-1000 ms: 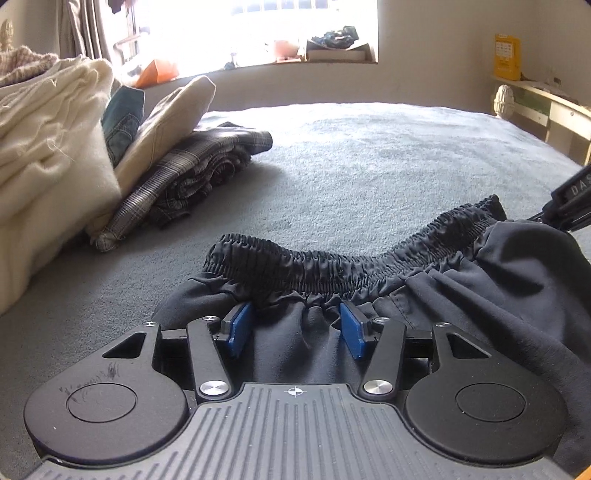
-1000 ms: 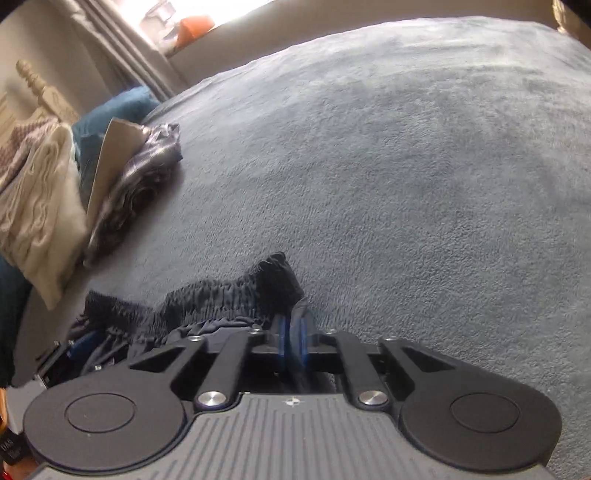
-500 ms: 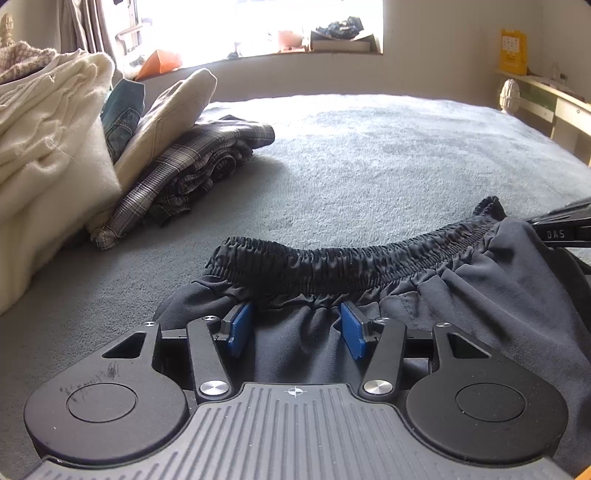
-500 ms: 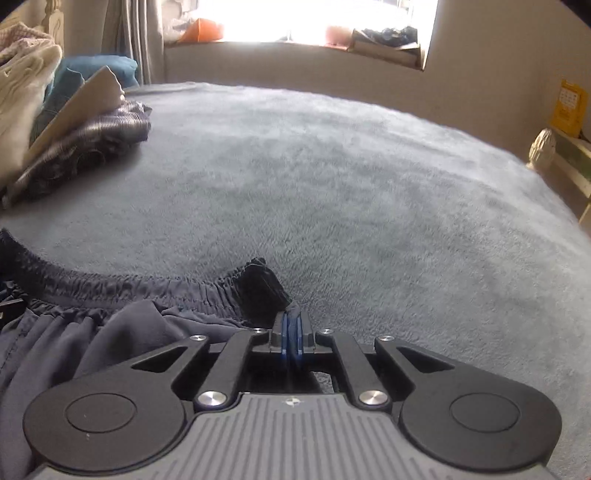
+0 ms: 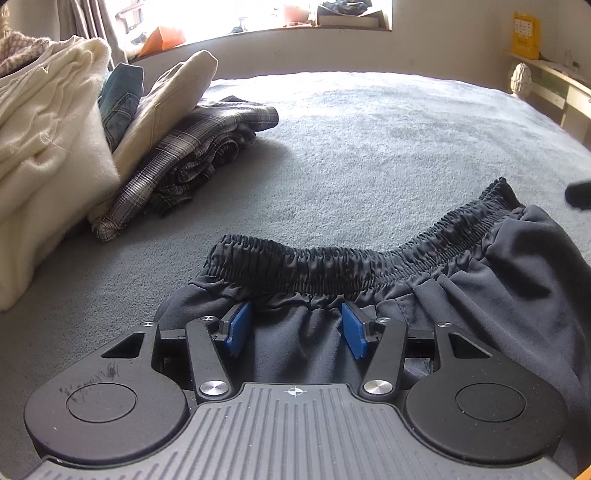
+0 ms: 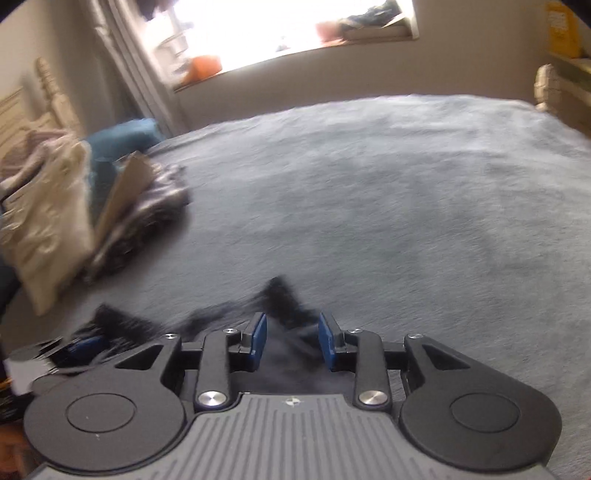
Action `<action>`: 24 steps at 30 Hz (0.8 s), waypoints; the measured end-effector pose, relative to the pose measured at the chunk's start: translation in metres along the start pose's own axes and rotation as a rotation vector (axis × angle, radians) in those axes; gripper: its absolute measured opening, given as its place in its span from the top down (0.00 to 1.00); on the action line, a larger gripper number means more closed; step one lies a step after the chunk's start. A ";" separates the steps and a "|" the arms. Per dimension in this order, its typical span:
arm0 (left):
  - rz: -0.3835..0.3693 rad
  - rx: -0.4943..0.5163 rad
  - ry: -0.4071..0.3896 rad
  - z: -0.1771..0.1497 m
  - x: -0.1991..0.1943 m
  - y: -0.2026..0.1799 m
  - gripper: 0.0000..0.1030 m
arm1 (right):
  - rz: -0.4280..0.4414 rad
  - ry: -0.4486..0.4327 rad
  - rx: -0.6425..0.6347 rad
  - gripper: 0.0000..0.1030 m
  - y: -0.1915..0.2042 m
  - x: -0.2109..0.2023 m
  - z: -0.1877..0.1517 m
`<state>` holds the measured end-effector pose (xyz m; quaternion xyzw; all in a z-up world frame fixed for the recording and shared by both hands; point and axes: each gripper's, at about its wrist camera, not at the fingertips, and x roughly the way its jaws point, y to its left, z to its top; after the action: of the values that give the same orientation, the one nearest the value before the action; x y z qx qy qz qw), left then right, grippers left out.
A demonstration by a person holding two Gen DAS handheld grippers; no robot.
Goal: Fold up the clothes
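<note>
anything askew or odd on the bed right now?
Mostly tidy. The dark elastic-waist shorts lie bunched, waistband curved rather than straight. The stack of folded clothes leans, the plaid shirt slumping onto the grey blanket. The right wrist view is motion-blurred.

We see daylight flooding from the window (image 5: 306, 14) at twelve o'clock, blown out to white. Our left view is sharp; our right view smears with motion blur. Fisheye bending curves both edges.
</note>
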<state>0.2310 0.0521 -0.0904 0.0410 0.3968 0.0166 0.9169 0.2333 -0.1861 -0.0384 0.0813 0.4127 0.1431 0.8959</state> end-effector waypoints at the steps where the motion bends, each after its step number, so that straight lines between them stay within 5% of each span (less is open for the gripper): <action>1: 0.004 0.004 0.000 0.000 0.000 -0.001 0.48 | 0.022 0.026 -0.011 0.68 0.005 0.003 -0.001; 8: 0.013 0.015 0.010 0.001 0.000 -0.002 0.48 | -0.080 0.165 0.005 0.73 0.004 0.054 -0.014; 24: 0.016 0.036 0.006 0.001 0.001 -0.002 0.47 | -0.119 0.164 -0.019 0.73 0.011 0.053 -0.015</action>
<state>0.2323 0.0504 -0.0909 0.0606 0.3996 0.0168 0.9145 0.2525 -0.1581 -0.0832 0.0363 0.4873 0.0998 0.8667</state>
